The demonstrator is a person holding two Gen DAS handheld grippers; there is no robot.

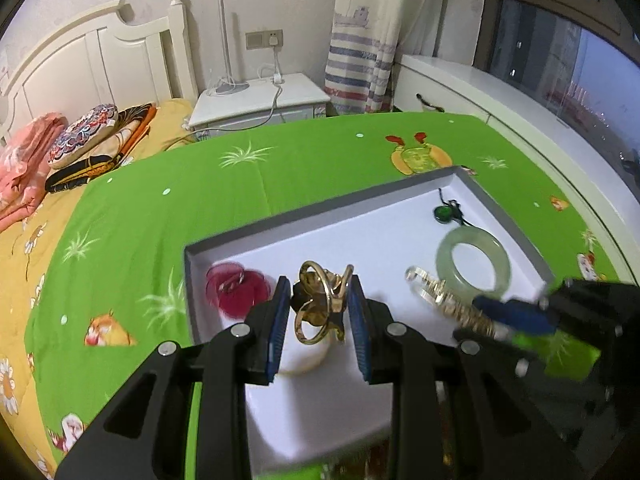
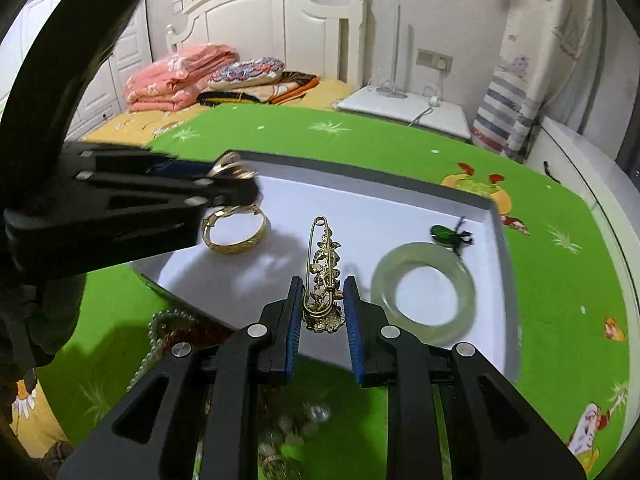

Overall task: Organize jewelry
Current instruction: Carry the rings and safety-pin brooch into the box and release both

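Over the white tray on the green bedspread, left gripper is clamped on gold bangles, right gripper pinches a gold brooch pin. Jade bangle and green pendant lie inside the tray.

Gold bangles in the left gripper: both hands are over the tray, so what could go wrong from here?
The left gripper pinches several interlinked gold bangles by one part; a loose ring could swing or slip out. The right gripper holds the brooch pin only by its base, so it might pivot. Lowering it could knock the jade bangle.
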